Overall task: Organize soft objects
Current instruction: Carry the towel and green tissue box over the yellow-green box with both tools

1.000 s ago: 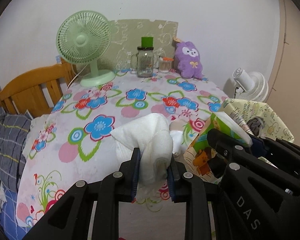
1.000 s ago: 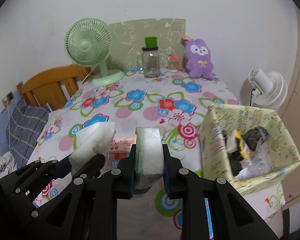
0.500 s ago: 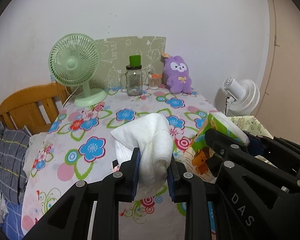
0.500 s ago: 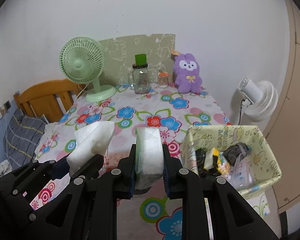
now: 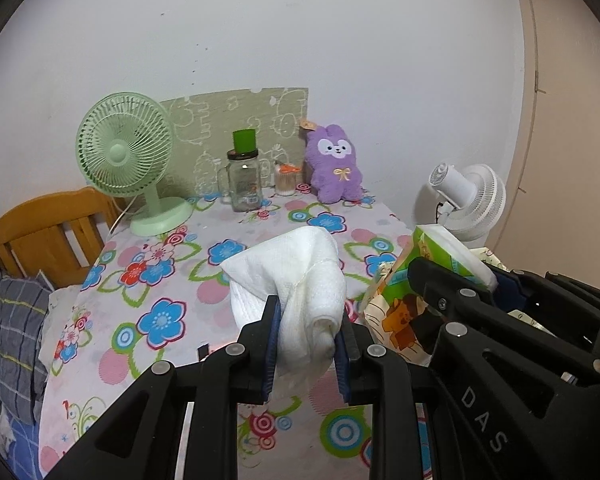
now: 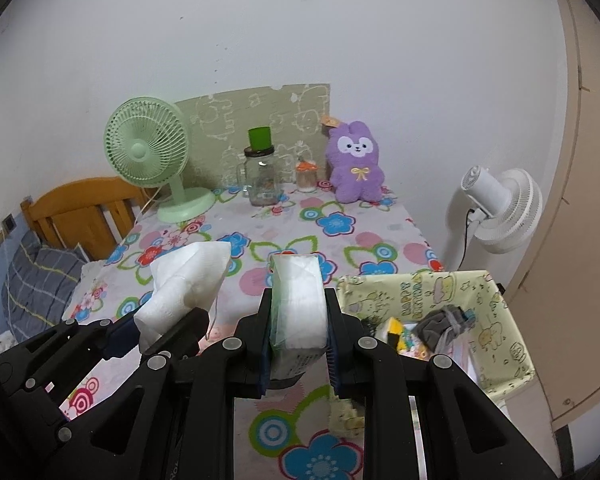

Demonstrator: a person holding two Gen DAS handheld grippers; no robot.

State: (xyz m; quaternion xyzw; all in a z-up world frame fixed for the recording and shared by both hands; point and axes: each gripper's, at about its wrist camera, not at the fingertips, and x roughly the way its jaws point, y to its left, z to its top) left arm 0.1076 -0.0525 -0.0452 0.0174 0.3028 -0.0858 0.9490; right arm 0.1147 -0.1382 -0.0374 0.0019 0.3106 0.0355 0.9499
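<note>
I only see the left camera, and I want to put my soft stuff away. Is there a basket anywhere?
Observer: Yes, a yellow basket stands open just right of the right gripper.
Kid: Is it empty?
Observer: No, a grey cloth already lies inside it.

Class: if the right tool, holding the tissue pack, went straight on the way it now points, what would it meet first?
Probably the flowered tablecloth ahead of the tissue pack held in the right tool; no object stands in that line before the jar. Depth is hard to judge.
</note>
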